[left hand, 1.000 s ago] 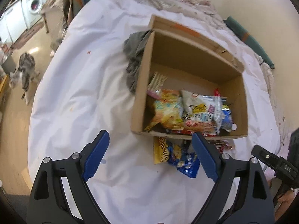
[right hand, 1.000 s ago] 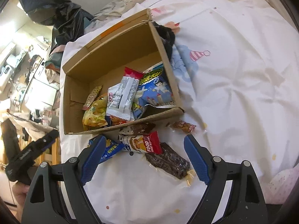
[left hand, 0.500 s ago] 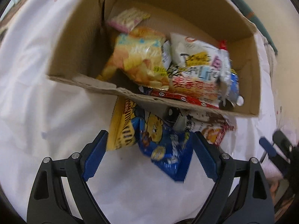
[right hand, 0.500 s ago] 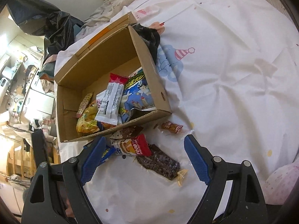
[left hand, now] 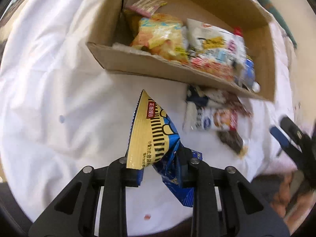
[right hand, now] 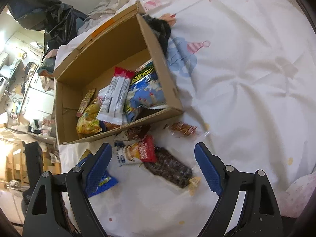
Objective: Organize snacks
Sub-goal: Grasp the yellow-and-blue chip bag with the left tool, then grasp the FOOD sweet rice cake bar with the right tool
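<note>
A cardboard box (left hand: 142, 63) (right hand: 162, 90) lies on a white bedsheet and holds several snack packs. My left gripper (left hand: 161, 170) is shut on a yellow and blue snack bag (left hand: 154, 138), held just in front of the box; the bag also shows in the right wrist view (right hand: 100, 183). My right gripper (right hand: 153, 165) is open above loose snacks in front of the box: a red and white packet (right hand: 136, 152), a dark chocolate bar (right hand: 169, 169) and a small brown wrapped snack (right hand: 182, 128).
A dark cloth (right hand: 160, 29) lies against the box's far side. The white sheet (right hand: 246, 79) spreads to the right. A dark bag (right hand: 49, 15) and cluttered room furniture lie beyond the bed. My right gripper shows in the left wrist view (left hand: 290, 138).
My left gripper has closed on the yellow and blue snack bag and lifted it off the sheet. My right gripper has stayed open and moved closer to the loose snacks.
</note>
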`<control>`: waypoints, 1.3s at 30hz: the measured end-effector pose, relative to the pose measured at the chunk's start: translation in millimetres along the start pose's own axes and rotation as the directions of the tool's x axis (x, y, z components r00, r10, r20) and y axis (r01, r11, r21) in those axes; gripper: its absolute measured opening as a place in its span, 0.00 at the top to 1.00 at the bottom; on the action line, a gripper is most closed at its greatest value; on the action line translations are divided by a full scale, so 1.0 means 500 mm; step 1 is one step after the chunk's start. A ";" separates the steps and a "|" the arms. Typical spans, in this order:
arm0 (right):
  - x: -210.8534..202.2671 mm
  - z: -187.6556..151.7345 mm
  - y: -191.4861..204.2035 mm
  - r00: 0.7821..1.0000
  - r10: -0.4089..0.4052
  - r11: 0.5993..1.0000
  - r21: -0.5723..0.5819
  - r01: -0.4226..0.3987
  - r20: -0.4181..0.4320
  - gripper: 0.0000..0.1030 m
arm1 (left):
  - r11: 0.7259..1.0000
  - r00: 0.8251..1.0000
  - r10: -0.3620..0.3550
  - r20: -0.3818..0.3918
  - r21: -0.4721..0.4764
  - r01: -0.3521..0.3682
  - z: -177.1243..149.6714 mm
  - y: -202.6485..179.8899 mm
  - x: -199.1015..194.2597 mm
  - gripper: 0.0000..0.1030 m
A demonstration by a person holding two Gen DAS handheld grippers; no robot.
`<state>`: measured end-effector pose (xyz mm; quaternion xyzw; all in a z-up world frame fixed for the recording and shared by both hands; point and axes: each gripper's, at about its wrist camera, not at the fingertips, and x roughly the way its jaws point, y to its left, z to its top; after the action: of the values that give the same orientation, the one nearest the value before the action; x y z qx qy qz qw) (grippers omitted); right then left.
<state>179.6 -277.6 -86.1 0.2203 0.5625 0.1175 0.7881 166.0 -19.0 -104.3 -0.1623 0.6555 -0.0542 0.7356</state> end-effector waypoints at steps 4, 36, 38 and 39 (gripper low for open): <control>0.039 -0.008 0.022 0.996 0.030 0.999 -0.010 -0.031 -0.089 0.15 | 0.996 0.999 0.015 0.043 0.093 -0.019 -0.009 -0.004 -0.070 0.79; 0.252 -0.101 0.232 0.893 -0.450 0.817 -0.414 0.401 -0.023 0.13 | 0.999 0.985 0.052 0.165 -0.017 -0.050 0.006 0.111 -0.145 0.79; 0.240 -0.092 0.218 0.902 -0.432 0.827 -0.412 0.383 -0.028 0.19 | 0.998 0.984 0.057 0.167 -0.013 -0.056 0.006 0.108 -0.143 0.79; 0.235 -0.092 0.215 0.905 -0.425 0.829 -0.412 0.377 -0.027 0.20 | 0.998 0.984 0.058 0.166 -0.013 -0.057 0.005 0.107 -0.142 0.79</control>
<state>183.2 -122.5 -145.0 -0.0749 0.6059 0.0738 0.7886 151.9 52.7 -53.5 -0.1500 0.5965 -0.0166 0.7883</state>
